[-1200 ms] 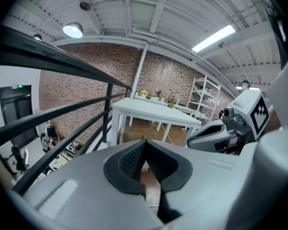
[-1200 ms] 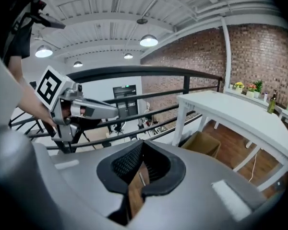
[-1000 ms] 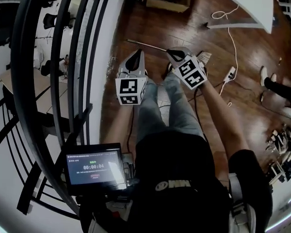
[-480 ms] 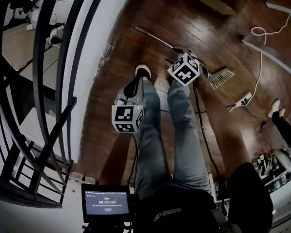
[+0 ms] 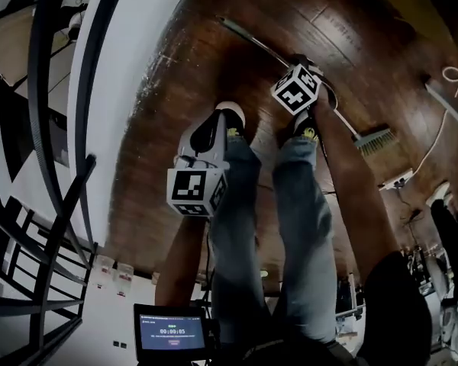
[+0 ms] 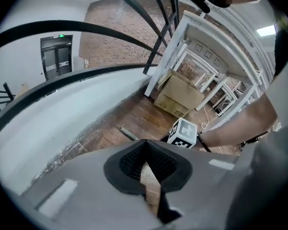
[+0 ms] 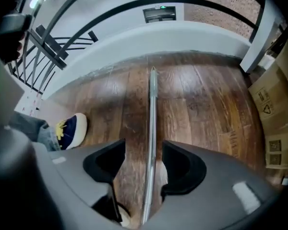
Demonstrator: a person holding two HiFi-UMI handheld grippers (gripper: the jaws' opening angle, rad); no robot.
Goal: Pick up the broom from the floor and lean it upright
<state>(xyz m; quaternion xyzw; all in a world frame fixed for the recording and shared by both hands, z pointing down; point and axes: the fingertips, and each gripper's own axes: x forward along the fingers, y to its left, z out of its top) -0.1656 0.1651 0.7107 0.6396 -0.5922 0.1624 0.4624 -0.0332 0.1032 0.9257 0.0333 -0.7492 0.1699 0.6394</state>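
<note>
Jaws on your right gripper (image 7: 143, 147) are standing well apart, and the broom handle (image 7: 151, 123) is running straight up between them, sitting closer to the right jaw with a clear gap showing on the left side; neither jaw is pressing on it. In the head view you are holding this right gripper (image 5: 298, 61) low over the wooden floor (image 5: 175, 90), directly above the handle (image 5: 252, 40). The broom is lying flat on the floor: its thin, pale metal handle is stretching diagonally, with the free end pointing toward the white curved base of the railing (image 7: 149, 35), and the brush head (image 5: 374, 139) is resting at the far end, to your right, with light bristles fanning out. Your left gripper (image 6: 145, 150) is sitting with its jaws together at the tips and is holding nothing; in the head view you are carrying this left gripper (image 5: 212, 128) above your left leg, well apart from the broom. Your shoe (image 7: 69, 128) is standing on the floor to the left of the handle. Cardboard boxes (image 7: 278, 123) are standing off to the right.
</note>
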